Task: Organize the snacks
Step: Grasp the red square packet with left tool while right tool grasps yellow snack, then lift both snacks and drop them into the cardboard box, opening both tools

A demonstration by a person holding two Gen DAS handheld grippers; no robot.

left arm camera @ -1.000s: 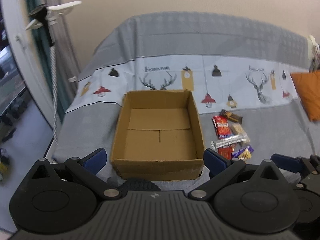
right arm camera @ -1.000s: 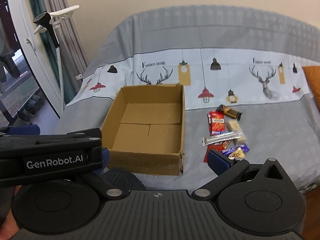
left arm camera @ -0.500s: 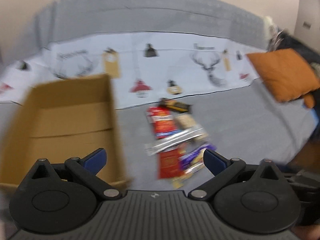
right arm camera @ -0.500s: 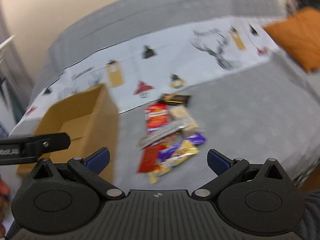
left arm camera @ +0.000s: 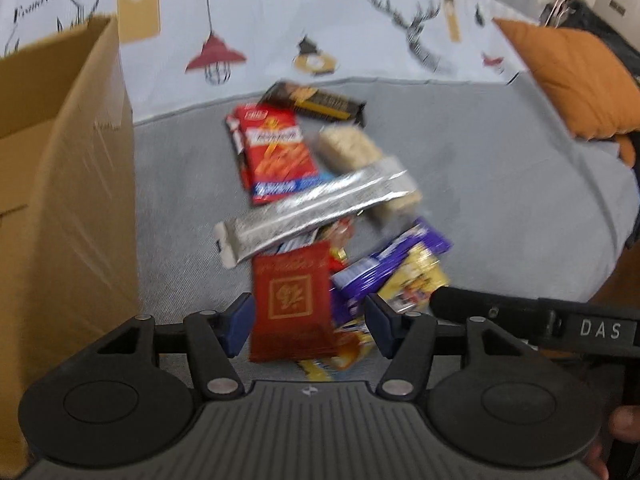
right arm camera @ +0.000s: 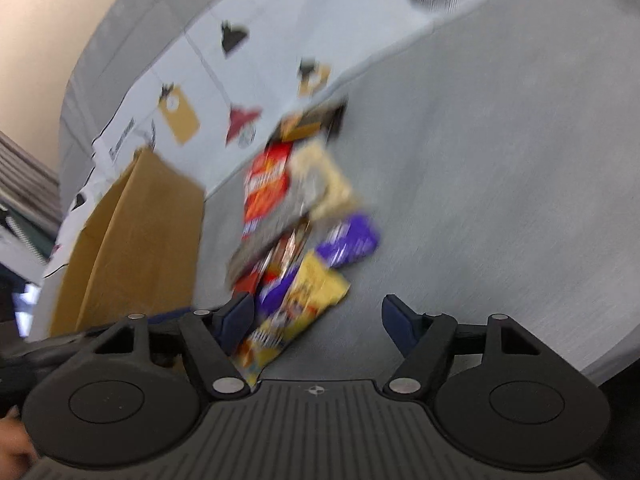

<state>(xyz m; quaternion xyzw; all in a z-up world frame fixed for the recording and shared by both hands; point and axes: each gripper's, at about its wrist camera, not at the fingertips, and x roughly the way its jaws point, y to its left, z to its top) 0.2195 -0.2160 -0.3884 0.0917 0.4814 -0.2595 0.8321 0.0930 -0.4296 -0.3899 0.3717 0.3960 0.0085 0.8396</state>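
Left gripper (left arm camera: 306, 330) is low over the near end of the snack pile, fingers (left arm camera: 236, 330) wide, one either side of the dark red packet (left arm camera: 294, 300); can't tell if they touch it. Right gripper (right arm camera: 318, 322) also has fingers wide, gripping nothing; its left finger sits beside the yellow packet (right arm camera: 308, 296), which reaches into the gap between the fingers.

Snacks lie in a loose heap on the grey bed cover (left arm camera: 500, 184), just right of the cardboard box (left arm camera: 64, 184). From far to near in the left view: black-and-gold bar (left arm camera: 316, 103), red cracker pack (left arm camera: 272, 152), pale rice-cracker pack (left arm camera: 352, 148), long silver wrapper (left arm camera: 312, 210) lying across the middle, purple bar (left arm camera: 388, 268), then the yellow packet (left arm camera: 416, 284) under it.

Box stands upright on the bed, well apart from the orange pillow (left arm camera: 572, 76) at far right. Right view is motion-blurred, so labels aren't readable there.
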